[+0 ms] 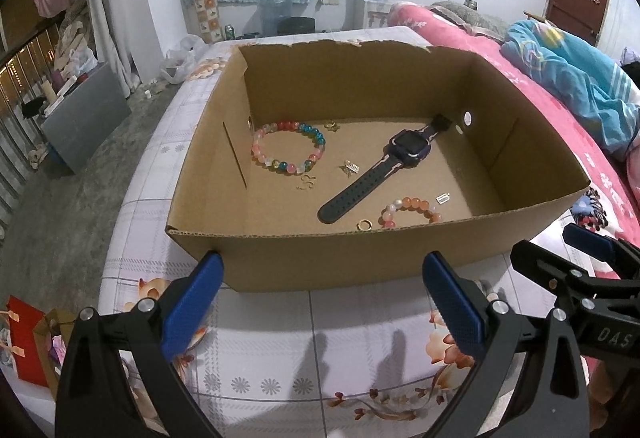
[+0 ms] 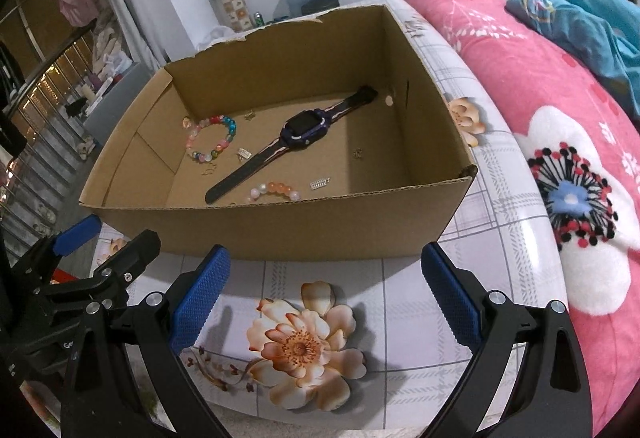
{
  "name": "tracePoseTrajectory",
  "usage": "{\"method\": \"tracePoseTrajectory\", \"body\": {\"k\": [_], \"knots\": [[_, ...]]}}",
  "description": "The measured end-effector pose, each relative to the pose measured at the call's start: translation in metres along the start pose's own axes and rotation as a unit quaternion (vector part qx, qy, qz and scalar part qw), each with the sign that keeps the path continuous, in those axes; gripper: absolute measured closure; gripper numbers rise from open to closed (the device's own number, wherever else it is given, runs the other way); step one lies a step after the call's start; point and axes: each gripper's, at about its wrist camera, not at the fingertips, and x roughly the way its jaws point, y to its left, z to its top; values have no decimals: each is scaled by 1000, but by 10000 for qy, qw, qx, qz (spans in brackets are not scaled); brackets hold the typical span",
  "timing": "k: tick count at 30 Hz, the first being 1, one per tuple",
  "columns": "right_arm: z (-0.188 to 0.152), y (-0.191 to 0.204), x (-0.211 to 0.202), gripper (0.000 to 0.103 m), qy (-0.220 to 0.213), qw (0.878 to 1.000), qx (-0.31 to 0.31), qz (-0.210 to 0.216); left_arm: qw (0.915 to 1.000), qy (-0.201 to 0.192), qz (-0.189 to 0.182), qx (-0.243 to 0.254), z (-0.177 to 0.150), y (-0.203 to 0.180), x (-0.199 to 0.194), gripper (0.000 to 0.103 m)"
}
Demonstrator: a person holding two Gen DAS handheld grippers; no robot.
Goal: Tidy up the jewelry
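Tongs, left and right, hang wide apart and empty just short of the box, likely poised to reach in; watch, bracelets and ring lie on its floor.

Left gripper: two black plastic arms, triangular cut-outs, silver round screws at the joints. Fingers carry blue pads w/ fine dotted texture. Right gripper: same build, black frame, blue textured fingers, silver screws. In left wrist view the right gripper body shows white letters "DAS". In right wrist view the left one shows "Ge", rest hidden.
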Motion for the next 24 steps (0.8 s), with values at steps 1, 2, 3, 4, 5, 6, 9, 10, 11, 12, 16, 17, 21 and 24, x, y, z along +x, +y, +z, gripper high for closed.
{"method": "tracePoseTrajectory", "body": {"k": [1,2,3,4,5,6,9,10,11,12,16,17,21,24], "knots": [[0,0,0,11,0,10000,-3,0,10000,16,-8,-4,0,0,1,5],[0,0,0,11,0,10000,-6,-3,10000,28,-19,-8,-1,0,1,5],[0,0,0,11,-2,10000,-11,-1,10000,34,-26,-7,-1,1,1,5],[1,0,0,11,-4,10000,-11,-3,10000,37,-32,-6,0,1,1,5],[0,0,0,11,-5,10000,-8,-7,10000,31,-35,-10,-1,2,1,5],[1,0,0,11,-8,10000,-11,-10,10000,26,-34,-15,-1,2,1,5],[1,2,-1,11,-14,10000,-12,-18,10000,28,-34,-20,0,3,1,5],[1,2,-1,11,-14,10000,-13,-20,10000,32,-38,-25,0,3,1,5],[1,2,-1,11,-15,10000,-16,-20,10000,37,-41,-27,0,3,1,5],[1,2,-1,11,-14,10000,-18,-22,10000,44,-43,-28,0,4,1,5],[2,2,-2,11,-14,10000,-15,-24,10000,48,-45,-33,0,4,1,5],[2,1,-2,11,-14,10000,-21,-21,10000,50,-50,-39,0,4,1,5],[2,1,-3,11,-18,10000,-23,-26,10000,62,-46,-39,0,4,1,5],[2,2,-3,11,-19,10000,-19,-25,10000,72,-48,-46,-1,5,0,5]]}}
